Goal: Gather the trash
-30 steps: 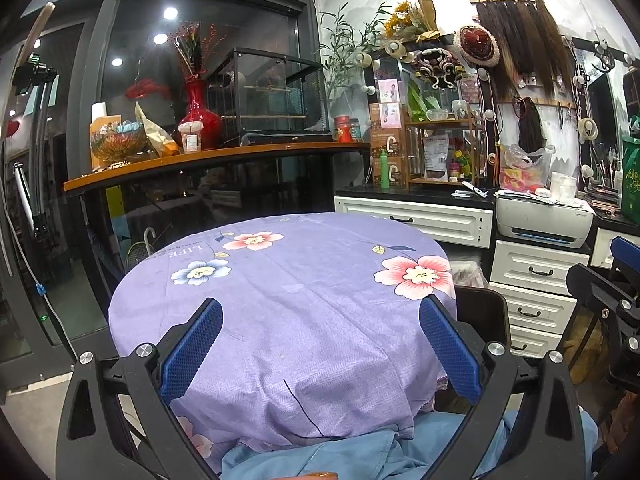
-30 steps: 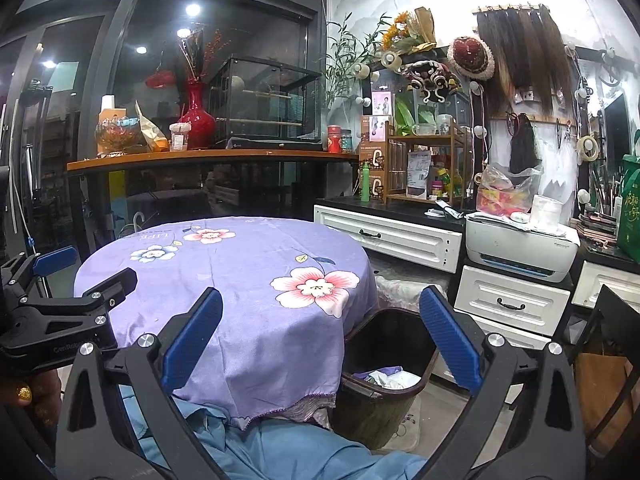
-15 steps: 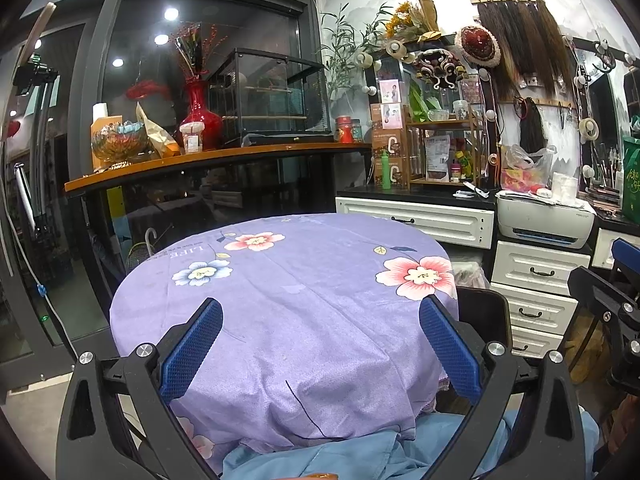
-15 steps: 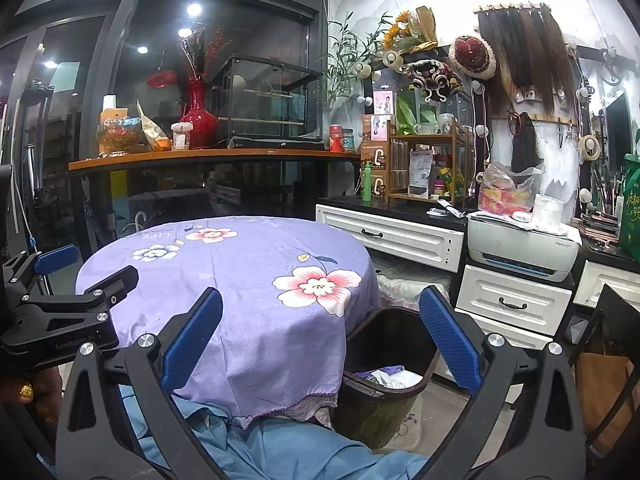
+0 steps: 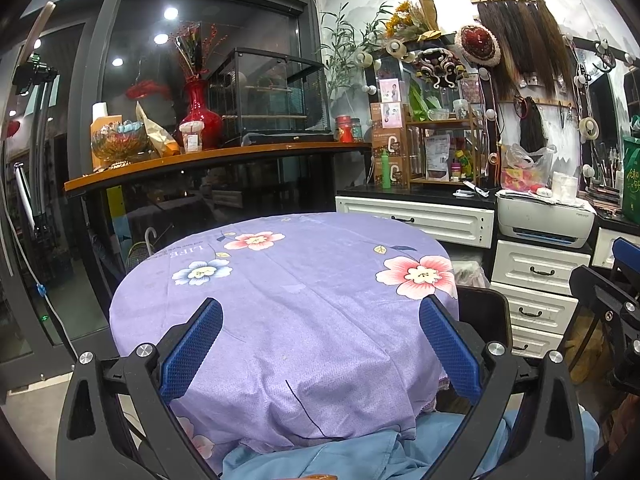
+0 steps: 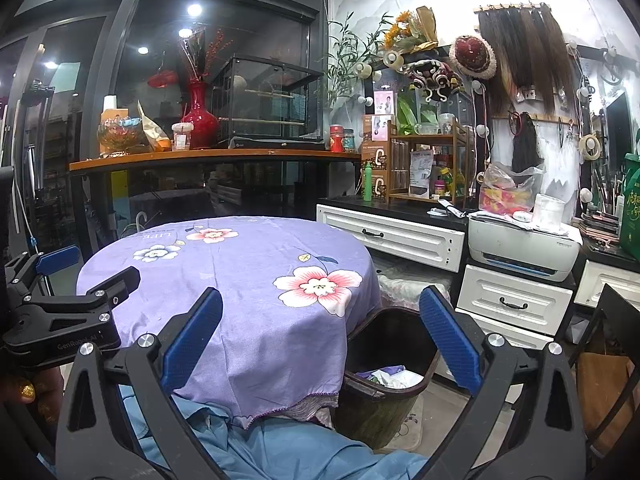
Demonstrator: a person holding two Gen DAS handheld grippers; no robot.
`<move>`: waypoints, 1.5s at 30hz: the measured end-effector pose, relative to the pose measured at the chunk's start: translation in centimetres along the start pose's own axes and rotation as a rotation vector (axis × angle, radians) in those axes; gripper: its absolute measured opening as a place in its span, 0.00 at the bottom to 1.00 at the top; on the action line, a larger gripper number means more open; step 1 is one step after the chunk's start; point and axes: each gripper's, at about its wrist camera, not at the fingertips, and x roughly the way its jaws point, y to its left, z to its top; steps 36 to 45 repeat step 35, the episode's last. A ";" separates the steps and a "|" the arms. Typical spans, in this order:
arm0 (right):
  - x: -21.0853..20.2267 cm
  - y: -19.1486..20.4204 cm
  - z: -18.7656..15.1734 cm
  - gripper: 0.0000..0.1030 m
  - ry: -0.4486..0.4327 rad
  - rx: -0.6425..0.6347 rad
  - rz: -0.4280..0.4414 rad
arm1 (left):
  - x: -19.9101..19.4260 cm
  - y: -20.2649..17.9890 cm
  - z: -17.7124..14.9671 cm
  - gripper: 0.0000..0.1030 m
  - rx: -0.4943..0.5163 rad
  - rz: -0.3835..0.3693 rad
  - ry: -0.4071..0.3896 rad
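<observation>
A round table with a purple flowered cloth [image 5: 304,304] stands in front of me; it also shows in the right wrist view [image 6: 248,272]. A dark trash bin [image 6: 384,384] stands on the floor at the table's right edge, with crumpled white and purple trash [image 6: 390,376] inside. In the left wrist view only its rim [image 5: 486,308] shows. My left gripper [image 5: 320,344] is open and empty over the table's near edge. My right gripper [image 6: 320,344] is open and empty, between table edge and bin. The left gripper also shows at the left of the right wrist view [image 6: 72,304].
White drawers [image 6: 516,300] and a printer [image 6: 524,248] stand to the right behind the bin. A wooden counter [image 5: 208,160] with a red vase [image 5: 200,120] runs behind the table. A dark chair [image 6: 612,344] is at far right. Blue cloth [image 6: 280,448] lies below my grippers.
Both views have shifted very slightly; the grippers stay open and empty in much the same place.
</observation>
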 end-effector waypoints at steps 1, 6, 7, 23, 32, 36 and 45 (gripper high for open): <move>0.0 0.0 0.0 0.94 0.000 0.001 0.000 | 0.0 0.0 0.0 0.95 0.000 -0.001 0.000; 0.0 0.0 0.0 0.94 -0.001 0.002 -0.001 | 0.0 0.0 0.0 0.95 -0.001 -0.003 0.000; 0.0 0.0 0.0 0.94 -0.001 0.002 0.000 | 0.1 0.0 0.0 0.95 -0.001 -0.004 0.001; 0.0 0.1 -0.1 0.94 0.000 0.003 0.001 | 0.1 0.0 0.0 0.95 0.001 -0.004 0.000; 0.1 0.2 -0.1 0.94 0.003 0.003 0.003 | 0.3 -0.1 -0.4 0.95 -0.008 -0.009 0.012; 0.1 0.4 -0.2 0.94 0.004 0.003 0.004 | 0.3 0.0 -0.4 0.95 -0.005 -0.009 0.016; 0.1 0.4 -0.2 0.94 0.004 0.003 0.004 | 0.3 0.0 -0.4 0.95 -0.005 -0.009 0.016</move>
